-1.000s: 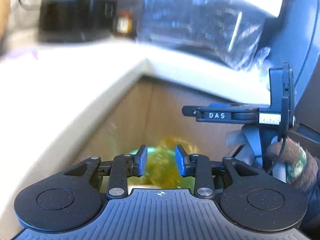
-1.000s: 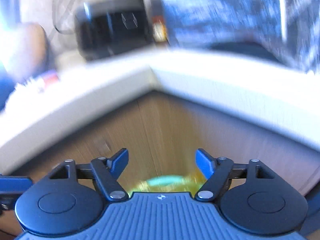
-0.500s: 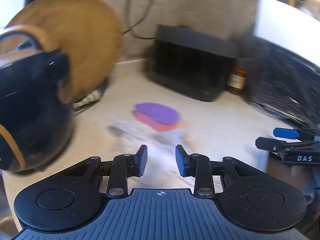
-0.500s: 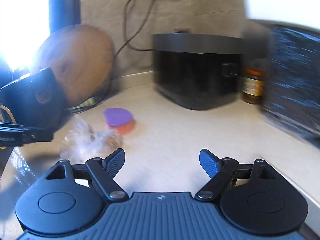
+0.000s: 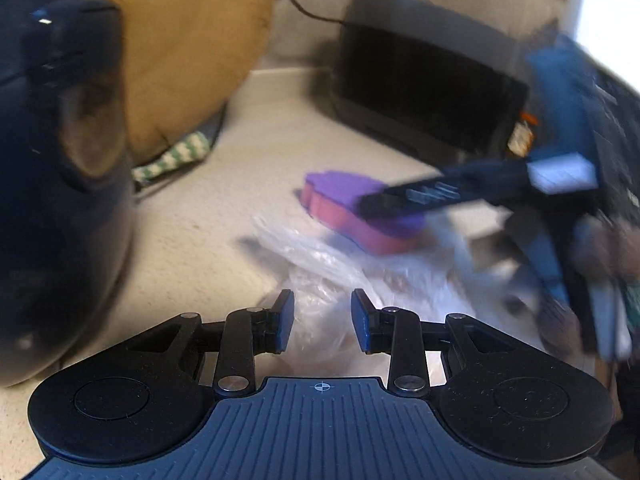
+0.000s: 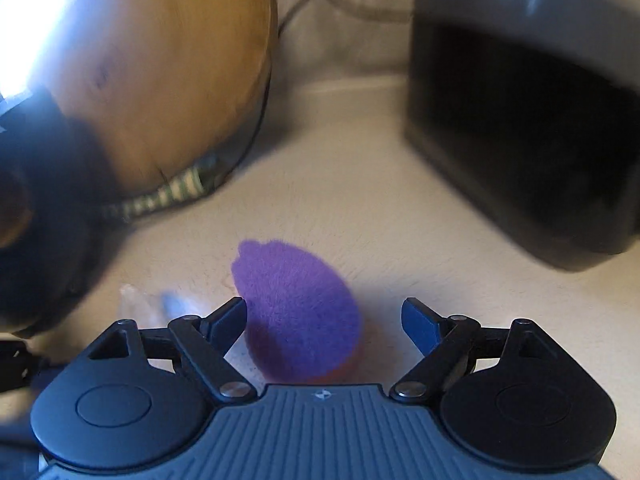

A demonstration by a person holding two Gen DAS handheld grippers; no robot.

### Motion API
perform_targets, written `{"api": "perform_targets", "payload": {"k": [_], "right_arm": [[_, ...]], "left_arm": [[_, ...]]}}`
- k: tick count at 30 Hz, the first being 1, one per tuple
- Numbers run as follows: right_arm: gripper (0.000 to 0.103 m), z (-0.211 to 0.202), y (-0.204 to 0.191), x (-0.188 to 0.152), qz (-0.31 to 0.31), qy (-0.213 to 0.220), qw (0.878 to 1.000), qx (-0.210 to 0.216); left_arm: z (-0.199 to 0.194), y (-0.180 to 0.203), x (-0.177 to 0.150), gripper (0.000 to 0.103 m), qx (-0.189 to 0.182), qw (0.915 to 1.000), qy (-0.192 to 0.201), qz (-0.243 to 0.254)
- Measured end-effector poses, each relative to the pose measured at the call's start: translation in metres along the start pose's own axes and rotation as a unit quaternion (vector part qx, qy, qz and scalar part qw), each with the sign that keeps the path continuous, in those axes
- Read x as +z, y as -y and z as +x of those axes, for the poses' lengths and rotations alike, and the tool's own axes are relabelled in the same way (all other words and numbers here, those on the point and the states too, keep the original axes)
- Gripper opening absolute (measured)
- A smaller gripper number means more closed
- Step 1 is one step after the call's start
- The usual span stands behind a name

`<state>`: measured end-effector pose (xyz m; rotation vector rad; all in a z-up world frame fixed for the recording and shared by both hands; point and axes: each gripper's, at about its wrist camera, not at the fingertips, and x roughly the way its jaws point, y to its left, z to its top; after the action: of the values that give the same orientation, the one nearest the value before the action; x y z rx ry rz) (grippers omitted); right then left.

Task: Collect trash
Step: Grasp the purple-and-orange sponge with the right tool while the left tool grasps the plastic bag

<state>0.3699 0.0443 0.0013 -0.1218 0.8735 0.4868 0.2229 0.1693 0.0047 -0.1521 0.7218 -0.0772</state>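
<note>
Sponge (image 6: 298,312) partly hidden; clear bag (image 5: 344,276) blurred.

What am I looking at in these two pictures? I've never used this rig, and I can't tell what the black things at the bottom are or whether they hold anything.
Each picture comes from a camera on a hand-held gripper, looking along its two fingers; a person carries one in each hand. The left gripper is open, just over crumpled clear plastic on the pale counter. The right gripper hovers over a purple-topped sponge, its jaws opening and not touching it. Neither holds anything. Behind stand a round wooden board, a black box-shaped appliance and a dark rounded vessel. The blurred bar at the right of the left view is the other gripper.
</note>
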Motion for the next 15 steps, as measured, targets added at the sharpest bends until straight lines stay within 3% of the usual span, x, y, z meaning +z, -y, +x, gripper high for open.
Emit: {"api": "perform_targets", "payload": {"k": [2, 4, 9, 15], "right_arm": [[0.084, -0.001, -0.002, -0.005, -0.002, 0.003, 1.000, 0.004], [0.065, -0.009, -0.002, -0.011, -0.010, 0.005, 1.000, 0.009], [0.065, -0.047, 0.008, -0.040, -0.022, 0.013, 1.000, 0.002], [0.066, -0.090, 0.027, -0.083, -0.018, 0.008, 0.998, -0.067]], "left_arm": [[-0.001, 0.004, -0.005, 0.035, -0.008, 0.9997, -0.010, 0.018], [-0.004, 0.009, -0.010, 0.035, -0.016, 0.9993, -0.015, 0.029], [-0.013, 0.025, -0.019, 0.035, -0.037, 0.9980, -0.021, 0.048], [-0.023, 0.053, -0.025, 0.035, -0.039, 0.9959, -0.016, 0.080]]}}
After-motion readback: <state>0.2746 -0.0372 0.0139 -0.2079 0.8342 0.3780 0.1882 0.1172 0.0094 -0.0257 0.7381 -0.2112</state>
